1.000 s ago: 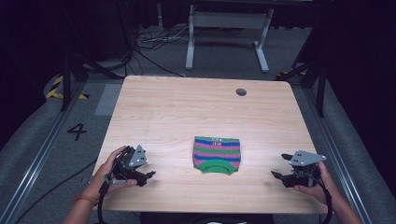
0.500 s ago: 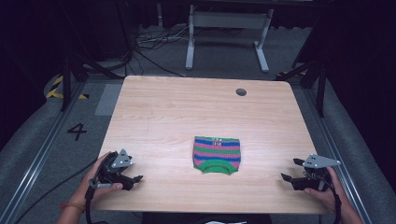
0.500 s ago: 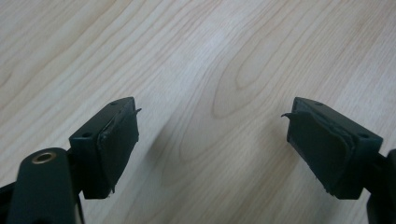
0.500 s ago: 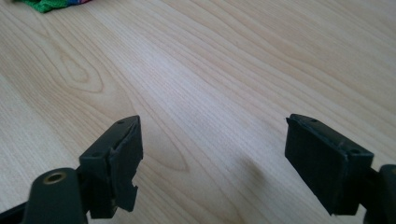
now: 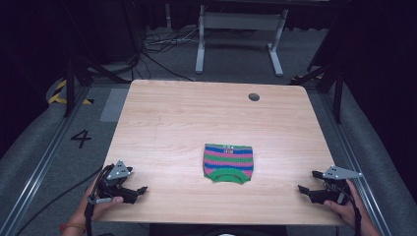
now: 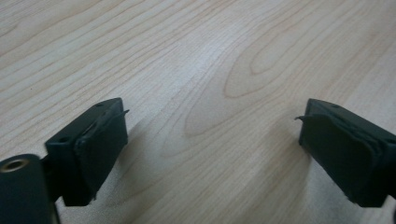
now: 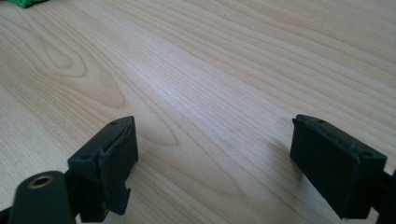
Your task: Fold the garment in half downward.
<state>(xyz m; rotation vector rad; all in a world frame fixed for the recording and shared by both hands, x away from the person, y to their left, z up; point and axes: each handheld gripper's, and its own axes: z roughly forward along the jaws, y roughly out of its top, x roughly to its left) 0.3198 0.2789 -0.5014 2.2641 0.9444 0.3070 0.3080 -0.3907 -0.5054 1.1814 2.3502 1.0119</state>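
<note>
The striped knitted garment (image 5: 228, 163) — pink, blue and green bands with a green hem — lies flat on the wooden table (image 5: 196, 118), a little right of the middle and toward the near edge, well apart from both grippers. In the high view the left gripper (image 5: 140, 190) rests low at the near left corner in the person's left hand (image 5: 101, 201), and the right gripper (image 5: 304, 190) sits at the near right corner in the right hand (image 5: 342, 206), each pointing inward toward the garment. In the left gripper view the two black jaws stand wide apart over bare wood, having just been opening, nothing between them. In the right gripper view the jaws are likewise spread and have just been opening — only tabletop lies between them, and a green corner of the garment (image 7: 21, 3) peeks in at the far left.
</note>
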